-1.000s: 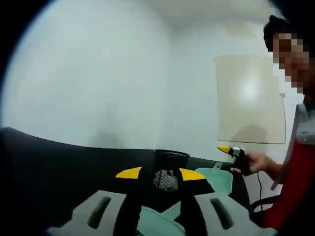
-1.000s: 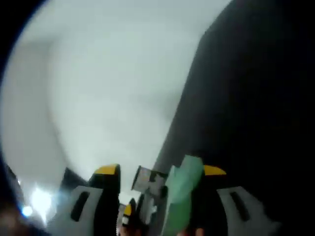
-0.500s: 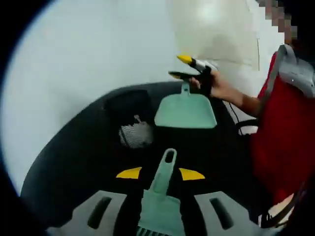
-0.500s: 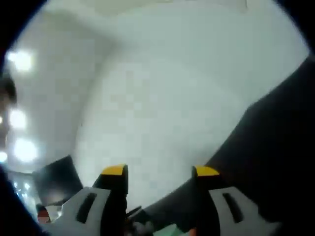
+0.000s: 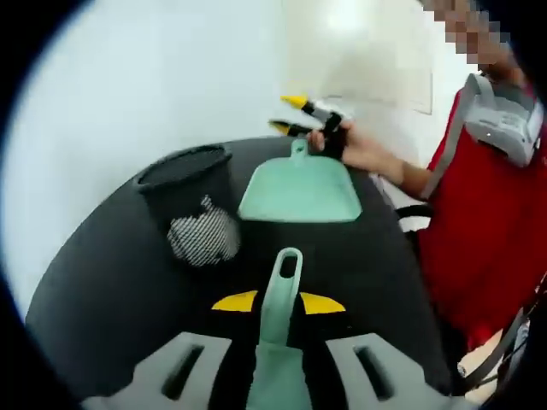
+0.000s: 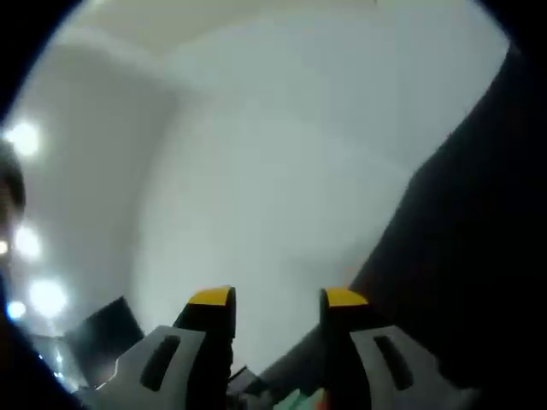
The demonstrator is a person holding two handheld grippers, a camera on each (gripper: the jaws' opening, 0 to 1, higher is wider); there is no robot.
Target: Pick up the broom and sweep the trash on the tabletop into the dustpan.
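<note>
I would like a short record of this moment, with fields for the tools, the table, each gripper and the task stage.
broom: mint green handle between the left gripper jaws
dustpan: mint green, flat on the black tabletop
dustpan handle: at the right gripper, held in a person's hand
mesh holder: black, left of the dustpan
trash: none discernible
stage: both tools in hand, sweeping not yet visible

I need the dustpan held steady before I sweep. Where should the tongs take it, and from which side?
Take the dustpan by its short handle, the stub at its far end, coming in from beyond that end. The pan lies flat with its wide mouth toward the broom, so only the handle offers a narrow grip.
</note>
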